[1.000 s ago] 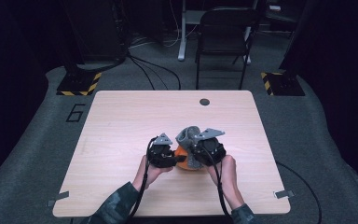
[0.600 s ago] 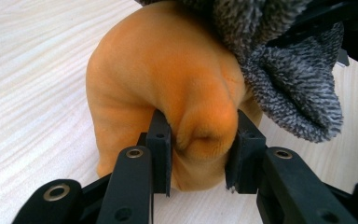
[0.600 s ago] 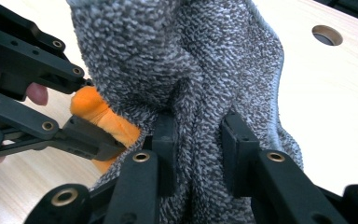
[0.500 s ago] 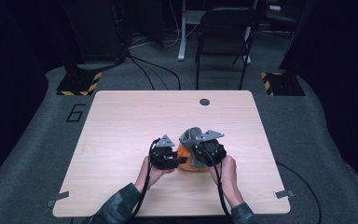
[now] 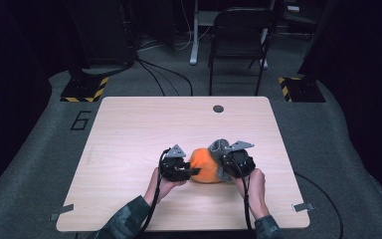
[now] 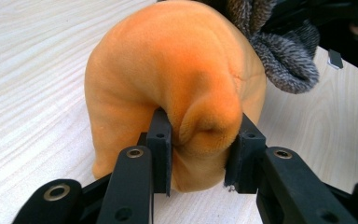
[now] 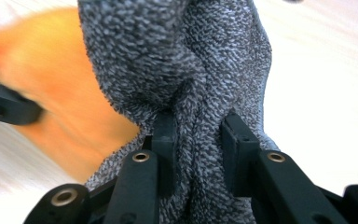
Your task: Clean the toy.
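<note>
A soft orange plush piece [image 5: 206, 166] lies on the wooden table [image 5: 129, 134] near its front edge. My left gripper [image 5: 195, 172] comes at it from the left and is shut on a bulge of the orange plush [image 6: 177, 79], its pads [image 6: 161, 140] pinching the fabric. A grey knitted fabric [image 5: 219, 146] hangs against the plush's right side. My right gripper [image 5: 222, 167] is shut on a bunched fold of that grey fabric [image 7: 177, 60], with the orange plush [image 7: 65, 93] blurred behind it. The grey fabric [image 6: 284, 60] also shows past the plush in the left gripper view.
A small round hole [image 5: 218, 108] sits near the table's far edge. A dark chair [image 5: 238, 40] stands on the floor beyond the table, with cables [image 5: 164, 74] and striped floor blocks [image 5: 84, 88] nearby. Bare tabletop lies to the left and far side.
My right gripper has moved down and slightly right with the grey fabric, and more of the orange plush now shows. The left gripper has stayed in place.
</note>
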### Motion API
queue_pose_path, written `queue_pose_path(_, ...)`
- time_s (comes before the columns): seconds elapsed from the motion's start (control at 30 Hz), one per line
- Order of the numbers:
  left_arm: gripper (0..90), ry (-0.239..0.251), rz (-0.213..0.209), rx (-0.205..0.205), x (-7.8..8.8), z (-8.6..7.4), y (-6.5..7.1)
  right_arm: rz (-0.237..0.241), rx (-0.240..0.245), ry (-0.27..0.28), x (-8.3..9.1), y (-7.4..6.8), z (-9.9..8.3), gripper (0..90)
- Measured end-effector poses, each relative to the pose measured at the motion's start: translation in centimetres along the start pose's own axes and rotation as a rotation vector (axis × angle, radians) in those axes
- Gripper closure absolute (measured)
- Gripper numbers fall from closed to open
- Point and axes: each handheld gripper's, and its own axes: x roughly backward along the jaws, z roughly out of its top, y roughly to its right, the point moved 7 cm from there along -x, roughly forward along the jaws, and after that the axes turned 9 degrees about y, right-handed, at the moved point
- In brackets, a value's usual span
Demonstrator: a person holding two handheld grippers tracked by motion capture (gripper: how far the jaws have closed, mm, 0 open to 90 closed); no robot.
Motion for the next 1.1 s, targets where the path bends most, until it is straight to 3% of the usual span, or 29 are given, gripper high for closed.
queue_pose_path(0.2, 66.7, -0.002, -0.010, -0.002, 0.0, 0.0, -0.2, -0.015, -0.047, -0.040, -1.1, 1.7, -1.6, 69.6)
queue_pose_path(0.37, 66.7, 0.001, -0.004, 0.003, -0.1, -0.1, -0.1, -0.031, -0.058, -0.066, -1.9, 2.4, -2.5, 69.6)
queue_pose_path(0.53, 66.6, 0.011, -0.007, -0.002, 0.0, 0.0, -0.1, -0.042, -0.064, -0.125, -2.8, 3.2, -3.9, 69.3)
queue_pose_path(0.6, 66.6, 0.015, -0.004, 0.006, 0.1, 0.1, -0.2, -0.040, -0.068, -0.120, -2.4, 3.5, -3.6, 69.4)
queue_pose_path(0.7, 66.6, 0.012, 0.002, 0.005, 0.1, 0.1, -0.3, -0.042, -0.076, -0.063, -0.5, 3.5, -1.8, 69.5)
queue_pose_path(0.8, 66.3, 0.015, 0.005, 0.001, 0.1, 0.1, -0.2, -0.004, -0.049, 0.018, 1.7, 1.8, 1.0, 69.4)
queue_pose_path(0.9, 66.0, 0.019, 0.009, -0.004, 0.1, 0.1, -0.2, 0.055, -0.012, 0.072, 2.8, -0.7, 2.9, 69.3)
queue_pose_path(1.0, 65.8, 0.018, 0.011, -0.001, 0.1, 0.0, -0.1, 0.107, 0.028, 0.084, 2.4, -3.5, 3.5, 68.8)
queue_pose_path(1.07, 65.8, 0.017, 0.013, -0.006, 0.0, 0.0, -0.1, 0.129, 0.043, 0.092, 1.4, -4.6, 3.3, 68.5)
queue_pose_path(1.1, 65.4, 0.010, 0.023, -0.015, 0.0, -0.2, -0.2, 0.125, 0.058, 0.070, 0.8, -4.8, 2.9, 68.6)
